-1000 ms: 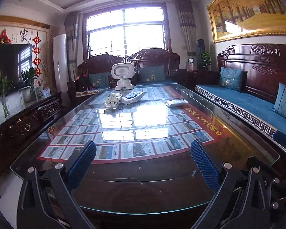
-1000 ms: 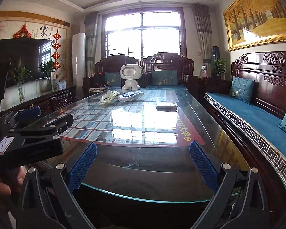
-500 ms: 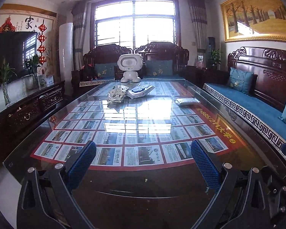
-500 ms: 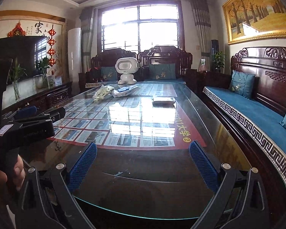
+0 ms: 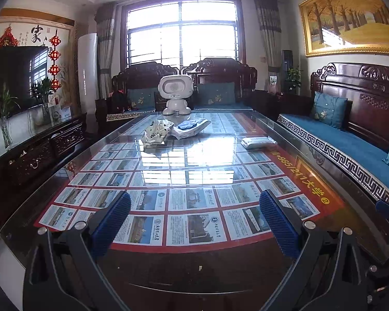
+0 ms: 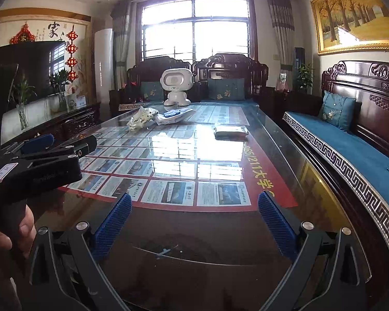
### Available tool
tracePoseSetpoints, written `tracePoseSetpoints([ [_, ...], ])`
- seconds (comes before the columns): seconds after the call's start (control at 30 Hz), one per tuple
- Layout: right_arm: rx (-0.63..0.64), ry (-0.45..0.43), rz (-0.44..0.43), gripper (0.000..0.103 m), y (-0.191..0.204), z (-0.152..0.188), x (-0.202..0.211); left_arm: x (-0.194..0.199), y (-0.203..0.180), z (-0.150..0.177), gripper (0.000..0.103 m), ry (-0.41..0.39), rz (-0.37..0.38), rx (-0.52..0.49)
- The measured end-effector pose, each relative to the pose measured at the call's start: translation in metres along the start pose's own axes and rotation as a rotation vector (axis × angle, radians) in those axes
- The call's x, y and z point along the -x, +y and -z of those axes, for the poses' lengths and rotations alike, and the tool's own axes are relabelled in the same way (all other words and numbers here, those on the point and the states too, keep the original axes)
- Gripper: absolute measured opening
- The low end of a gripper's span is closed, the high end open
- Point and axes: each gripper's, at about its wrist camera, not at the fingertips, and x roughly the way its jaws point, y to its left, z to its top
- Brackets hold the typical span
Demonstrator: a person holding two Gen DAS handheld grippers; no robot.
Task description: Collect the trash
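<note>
Both grippers empty: left gripper (image 5: 194, 215) with its blue pads spread wide, hanging over the near end of the table; right gripper (image 6: 194, 215) likewise spread, nothing between its fingers. Seen from the right wrist view, the left one sits off to the left, gripped by a hand (image 6: 5, 235).

Trash: crumpled white wrapper (image 5: 157, 132) with dark print, puffed and creased, lying toward the far end of the table, left of centre. Just beside it on the right, a flat white packet with blue round shapes (image 5: 190, 127) on top; whether the two touch, cannot tell. Small flat whitish pack (image 5: 256, 142) lies apart, toward the right edge.

Glass-topped table (image 5: 184, 267): long, dark wood, strong window glare on the glass. Under the glass, a red-bordered sheet of small printed cards (image 5: 194, 202) in rows.

White robot toy (image 5: 175, 95) stands upright at the far end. Carved dark wooden bench with blue cushions (image 5: 332, 134) runs along the right; matching chairs under the big window (image 5: 182, 33). Gold-framed tree painting (image 5: 350, 18) on the right wall. Television (image 5: 15, 77) and low cabinet on the left.
</note>
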Motion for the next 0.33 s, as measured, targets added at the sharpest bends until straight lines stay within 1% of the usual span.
tracePoseSetpoints([
  [0.2, -0.007, 0.021, -0.004, 0.095, -0.002, -0.007, -0.013, -0.018, 0.009, -0.006, 0.099, 0.025, -0.001, 0.022],
  [0.33, -0.015, 0.045, -0.008, 0.095, -0.006, -0.010, -0.026, -0.038, 0.016, -0.010, 0.099, 0.049, -0.007, 0.038],
])
